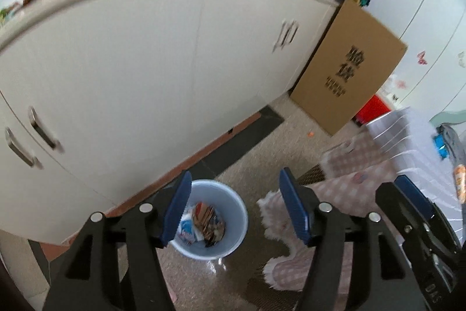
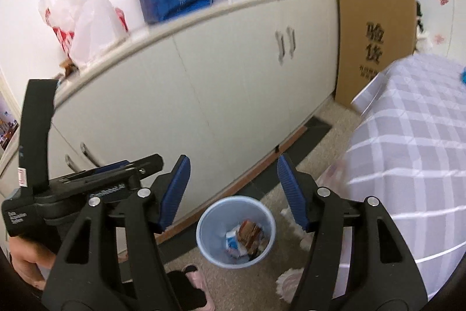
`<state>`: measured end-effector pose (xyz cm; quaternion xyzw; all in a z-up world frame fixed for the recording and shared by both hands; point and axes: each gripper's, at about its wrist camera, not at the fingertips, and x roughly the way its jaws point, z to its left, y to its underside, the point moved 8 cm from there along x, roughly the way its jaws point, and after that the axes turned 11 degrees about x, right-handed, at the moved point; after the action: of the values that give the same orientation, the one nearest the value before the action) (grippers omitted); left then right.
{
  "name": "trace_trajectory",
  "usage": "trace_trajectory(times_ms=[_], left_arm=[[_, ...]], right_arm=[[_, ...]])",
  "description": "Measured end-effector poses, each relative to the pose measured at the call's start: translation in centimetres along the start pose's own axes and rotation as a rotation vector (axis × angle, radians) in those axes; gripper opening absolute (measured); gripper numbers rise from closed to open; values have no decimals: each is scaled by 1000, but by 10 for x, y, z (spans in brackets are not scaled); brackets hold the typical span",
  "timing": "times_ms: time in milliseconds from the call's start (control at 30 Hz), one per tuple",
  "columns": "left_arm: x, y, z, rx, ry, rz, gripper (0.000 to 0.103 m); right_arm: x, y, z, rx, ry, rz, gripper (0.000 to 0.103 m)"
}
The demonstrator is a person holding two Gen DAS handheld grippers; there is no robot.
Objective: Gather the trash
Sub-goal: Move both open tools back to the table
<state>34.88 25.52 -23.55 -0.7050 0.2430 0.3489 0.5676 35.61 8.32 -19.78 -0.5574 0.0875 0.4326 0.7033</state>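
Note:
A light blue trash bin [image 1: 233, 223] stands on the carpet by the white cabinet base; it also shows in the right wrist view [image 2: 209, 235]. Inside lie several wrappers [image 1: 202, 223], also seen from the right wrist [image 2: 246, 236]. My left gripper [image 1: 236, 204] is open and empty, held above the bin. My right gripper [image 2: 234, 188] is open and empty, also above the bin. The right gripper shows at the right edge of the left wrist view [image 1: 413, 212]; the left gripper shows at the left of the right wrist view [image 2: 116, 168].
A long white cabinet [image 1: 131, 63] runs along the left. A cardboard box [image 1: 349, 69] leans at its far end. A bed with a checked cover [image 2: 407, 153] is on the right. A pink fringed cloth [image 1: 291, 252] and a pink slipper [image 2: 198, 281] lie on the floor.

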Motion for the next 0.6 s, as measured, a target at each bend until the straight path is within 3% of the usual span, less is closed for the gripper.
trace_trajectory(times_ms=[100, 300, 467, 600], left_arm=[[-28, -25, -29, 27, 14, -64, 64], [-59, -65, -130, 160, 80, -126, 67], [-58, -79, -245, 297, 160, -131, 73], [-45, -78, -328, 331, 244, -92, 74]], right_arm=[[-31, -26, -13, 1, 21, -71, 63], [-100, -75, -81, 29, 97, -189, 65], [-159, -101, -176, 49, 238, -260, 71], [-202, -112, -265, 97, 369, -288, 76]])
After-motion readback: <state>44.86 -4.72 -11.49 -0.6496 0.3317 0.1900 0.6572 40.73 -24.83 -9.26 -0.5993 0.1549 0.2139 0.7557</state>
